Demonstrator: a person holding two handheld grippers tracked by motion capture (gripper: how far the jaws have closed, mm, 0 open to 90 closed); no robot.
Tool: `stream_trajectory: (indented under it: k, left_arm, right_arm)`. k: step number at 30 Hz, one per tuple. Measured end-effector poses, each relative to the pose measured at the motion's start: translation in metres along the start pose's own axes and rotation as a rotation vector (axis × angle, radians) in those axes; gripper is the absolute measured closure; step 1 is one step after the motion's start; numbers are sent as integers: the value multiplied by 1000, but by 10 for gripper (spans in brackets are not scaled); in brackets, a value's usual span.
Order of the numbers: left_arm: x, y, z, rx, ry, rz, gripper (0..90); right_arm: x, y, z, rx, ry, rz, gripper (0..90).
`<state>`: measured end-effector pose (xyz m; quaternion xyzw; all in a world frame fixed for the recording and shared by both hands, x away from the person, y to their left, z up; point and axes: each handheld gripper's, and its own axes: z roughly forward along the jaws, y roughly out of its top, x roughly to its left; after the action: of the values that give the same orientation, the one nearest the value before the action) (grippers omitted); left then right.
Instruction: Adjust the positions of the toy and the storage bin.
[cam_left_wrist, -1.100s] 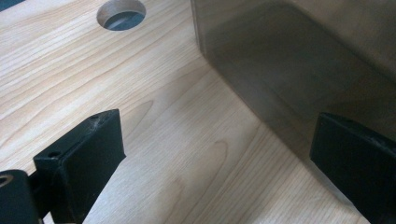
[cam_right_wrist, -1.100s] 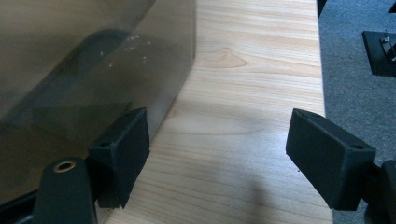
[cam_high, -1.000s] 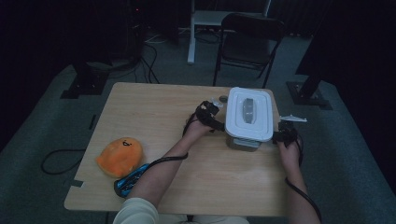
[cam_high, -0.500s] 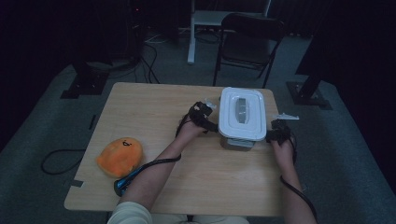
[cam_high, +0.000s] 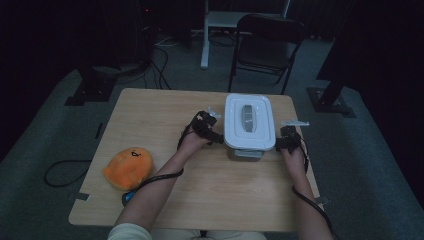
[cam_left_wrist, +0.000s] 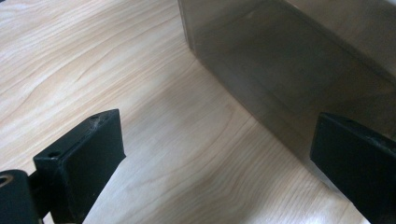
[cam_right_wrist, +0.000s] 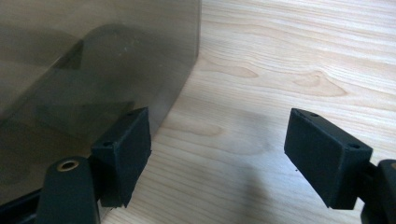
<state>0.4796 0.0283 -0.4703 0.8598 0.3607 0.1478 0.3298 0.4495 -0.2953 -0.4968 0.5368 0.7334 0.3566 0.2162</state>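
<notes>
At the table's (cam_high: 165, 120) 2 o'clock sits the lidded container (cam_high: 249, 127); left gripper (cam_high: 216, 135) at its 9, right gripper (cam_high: 281, 142) at its 3, both jaws spread wide, holding nothing, no readable labels

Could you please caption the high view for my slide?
Open left gripper and right gripper flank a white-lidded container on a wooden table.
</notes>
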Motion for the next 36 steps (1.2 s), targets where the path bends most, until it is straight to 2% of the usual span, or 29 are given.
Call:
stream_trajectory:
  k: [12, 16, 21, 30, 36]
  left_arm:
    - [9, -15, -14, -5, 10, -15, 34]
    - [10, -19, -19, 0, 23, -5, 34]
    - [13, -24, -24, -3, 24, -17, 34]
    - [11, -32, -35, -2, 31, -4, 34]
    - [14, -40, -41, -3, 25, -20, 34]
  right_arm:
    - [17, 7, 9, 4, 32, -38, 233]
    - [22, 9, 11, 4, 39, -46, 234]
    - [28, 10, 14, -1, 54, -43, 235]
    - [37, 10, 16, 0, 66, -53, 242]
    - [47, 9, 14, -5, 69, -67, 244]
